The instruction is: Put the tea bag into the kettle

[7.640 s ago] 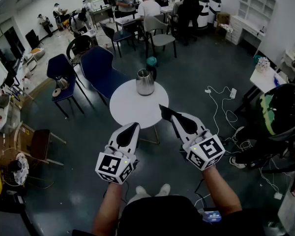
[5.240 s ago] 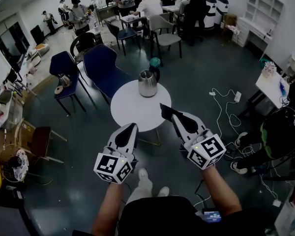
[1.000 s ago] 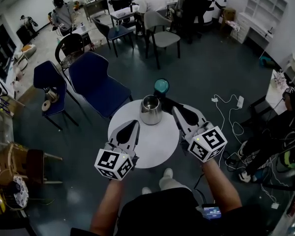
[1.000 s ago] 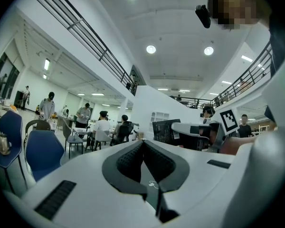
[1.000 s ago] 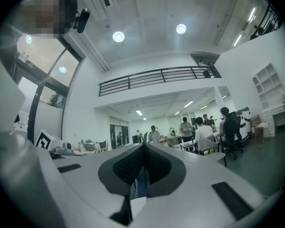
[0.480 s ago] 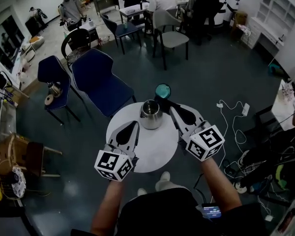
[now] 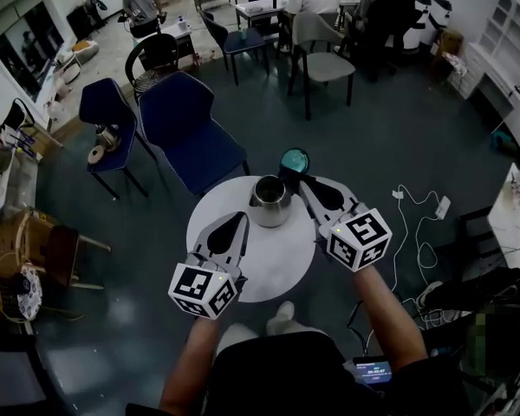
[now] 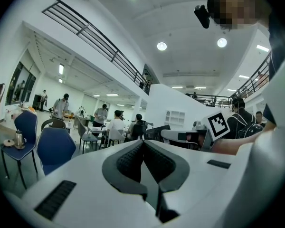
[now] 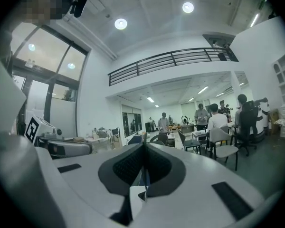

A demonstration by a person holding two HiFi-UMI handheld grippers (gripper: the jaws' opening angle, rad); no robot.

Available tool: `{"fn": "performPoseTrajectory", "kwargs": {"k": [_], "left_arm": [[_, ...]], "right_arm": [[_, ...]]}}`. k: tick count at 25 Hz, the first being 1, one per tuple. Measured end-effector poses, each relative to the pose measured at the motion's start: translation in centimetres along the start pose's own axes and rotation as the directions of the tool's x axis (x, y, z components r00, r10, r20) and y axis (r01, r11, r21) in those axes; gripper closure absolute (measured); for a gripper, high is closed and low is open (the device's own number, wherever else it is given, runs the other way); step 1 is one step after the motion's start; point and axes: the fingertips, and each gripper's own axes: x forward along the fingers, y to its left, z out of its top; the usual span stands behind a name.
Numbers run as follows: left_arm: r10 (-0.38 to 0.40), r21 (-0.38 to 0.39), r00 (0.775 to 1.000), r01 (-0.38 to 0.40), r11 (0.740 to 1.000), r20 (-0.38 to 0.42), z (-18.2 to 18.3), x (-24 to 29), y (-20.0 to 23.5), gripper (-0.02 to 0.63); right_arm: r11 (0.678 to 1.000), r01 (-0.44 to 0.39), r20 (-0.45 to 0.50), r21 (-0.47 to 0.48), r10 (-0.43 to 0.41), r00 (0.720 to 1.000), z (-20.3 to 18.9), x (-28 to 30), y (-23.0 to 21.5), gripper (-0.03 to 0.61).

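A steel kettle (image 7: 269,199) with an open top stands at the far side of the round white table (image 7: 277,271). In the head view my right gripper (image 7: 302,183) hovers just right of the kettle, with its tips near the rim. In the right gripper view that gripper (image 9: 143,145) is shut, and a thin white and bluish piece, seemingly the tea bag (image 9: 138,194), is pinched between its pads. My left gripper (image 7: 237,221) is held over the table's near left, short of the kettle. In its own view it (image 8: 142,142) is shut with nothing in it.
A dark flask with a teal top (image 7: 294,159) stands right behind the kettle. Two blue chairs (image 7: 186,128) stand beyond the table to the left. Cables and a power strip (image 7: 436,208) lie on the floor to the right. People sit at desks far off.
The person has walked up to the table, so the kettle is now close under the grippers. Over the last second the right gripper stayed beside the kettle. Both grippers remain shut.
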Motion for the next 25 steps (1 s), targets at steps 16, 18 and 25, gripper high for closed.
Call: {"fn": "performPoseTrajectory", "kwargs": {"k": [16, 18, 25], "left_arm": [[0.018, -0.022, 1.0, -0.018, 1.0, -0.014, 0.6, 0.8, 5.0, 0.598], [-0.001, -0.024, 1.0, 0.0, 1.0, -0.016, 0.8, 1.2, 6.1, 0.598], [-0.057, -0.033, 0.998, 0.057, 0.998, -0.023, 1.1, 2.2, 9.7, 0.598]], "right_arm": [[0.998, -0.009, -0.17, -0.057, -0.001, 0.985, -2.5, 7.5, -1.6, 0.56], [0.998, 0.005, -0.191, -0.061, -0.017, 0.981, -3.0, 8.6, -1.8, 0.56], [0.996, 0.053, -0.277, -0.07, -0.07, 0.958, -6.5, 11.8, -2.3, 0.56]]}}
